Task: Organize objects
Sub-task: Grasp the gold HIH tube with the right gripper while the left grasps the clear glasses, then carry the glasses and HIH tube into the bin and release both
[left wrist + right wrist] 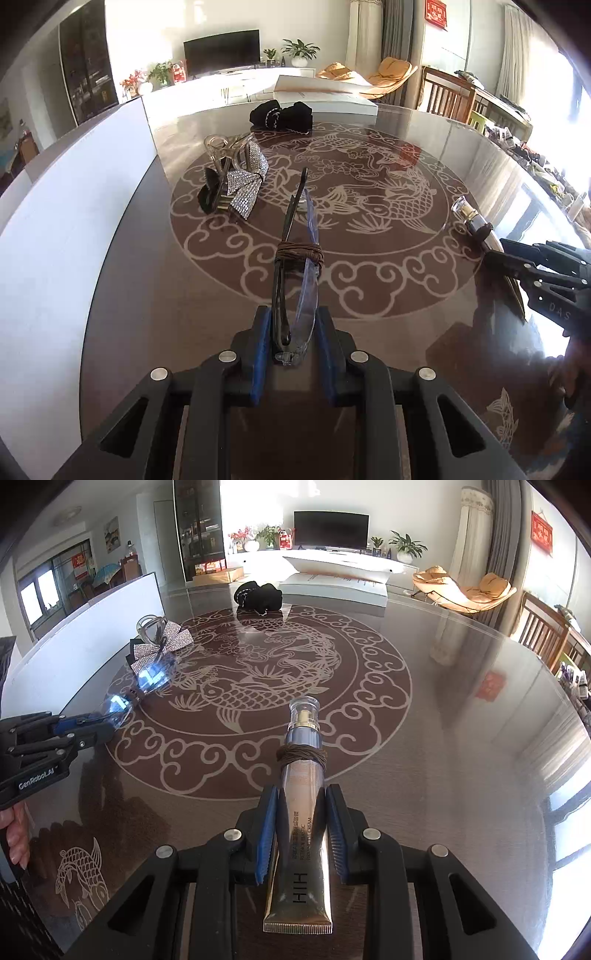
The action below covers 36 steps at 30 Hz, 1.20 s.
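**Both grippers loaded, sorting barely begun**

Sunlit living room is surrounding a glossy brown worktop (369, 317) etched with a pale koi-and-cloud medallion; a television, plants and an orange lounge chair are standing in the background.

From the left wrist view, the left gripper (291, 347) is holding a pair of dark-framed folded glasses with bluish lenses (295, 280), its blue-padded jaws pinching the near end while the frame is pointing out over the worktop. A brown cord is looping around the glasses. Further off, a rhinestone-covered silver bow hair clip (243, 188) is lying beside a clear plastic claw clip (221, 147), and a black fabric bundle (280, 114) is sitting near a flat white box (325, 96). A white board (74, 206) is bordering the left edge.

From the right wrist view, the right gripper (301, 830) is gripping a bronze cream tube with a clear pump cap (301, 786), jaws pressing its flanks, a brown cord wound round its neck.

Judging by this, organizing is only starting: two items are being carried, three are waiting, and no destination is showing. The glasses' far end is blurring into glare, and the tube's small print is too fine to read.
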Tool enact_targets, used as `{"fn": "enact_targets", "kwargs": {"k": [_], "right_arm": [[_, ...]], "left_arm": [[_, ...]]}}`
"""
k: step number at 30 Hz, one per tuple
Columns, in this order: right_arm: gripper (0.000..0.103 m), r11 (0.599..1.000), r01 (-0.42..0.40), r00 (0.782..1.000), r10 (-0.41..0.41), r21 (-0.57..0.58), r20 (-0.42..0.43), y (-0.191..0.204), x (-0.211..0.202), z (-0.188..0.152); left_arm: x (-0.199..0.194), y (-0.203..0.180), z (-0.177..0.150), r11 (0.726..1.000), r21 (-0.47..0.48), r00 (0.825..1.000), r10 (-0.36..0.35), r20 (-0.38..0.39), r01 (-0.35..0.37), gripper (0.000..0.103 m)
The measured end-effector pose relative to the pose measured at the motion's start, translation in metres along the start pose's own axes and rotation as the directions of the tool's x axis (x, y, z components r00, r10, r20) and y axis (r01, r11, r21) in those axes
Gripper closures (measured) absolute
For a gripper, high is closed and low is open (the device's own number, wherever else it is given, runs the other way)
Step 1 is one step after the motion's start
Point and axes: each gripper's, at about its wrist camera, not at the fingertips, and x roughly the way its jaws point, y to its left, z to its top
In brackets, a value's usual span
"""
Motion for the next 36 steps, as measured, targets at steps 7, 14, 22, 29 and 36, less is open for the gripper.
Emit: {"fn": "enact_targets", "kwargs": {"k": [7,14,22,29,36], "right_arm": [[0.066,1.000,0.014,1.000,-0.014,0.011,-0.002,-0.002,0.001,0.000],[0.052,0.999,0.010,1.000,-0.010,0.046,-0.003,-0.011,0.000,0.000],[0.051,0.999,0.012,1.000,-0.012,0.039,-0.005,-0.010,0.001,0.000],[0.028,0.999,-0.035,0.999,0.034,-0.005,-0.032,-0.003,0.008,0.007],[0.077,0.995,-0.089,0.988,0.083,-0.044,-0.132,0.005,0.017,0.033]], "left_arm": [[0.005,-0.001,-0.007,0.999,-0.014,0.998,0.041,-0.038,-0.042,0.008],[0.008,0.001,-0.012,0.999,-0.026,0.999,0.033,-0.034,-0.034,0.004],[0.012,0.001,-0.010,0.999,-0.034,0.998,0.040,-0.044,-0.041,0.000],[0.032,-0.003,0.017,1.000,0.018,0.991,-0.001,-0.136,0.003,0.000],[0.018,-0.009,0.018,0.999,0.028,0.998,-0.025,-0.057,0.027,0.078]]}}
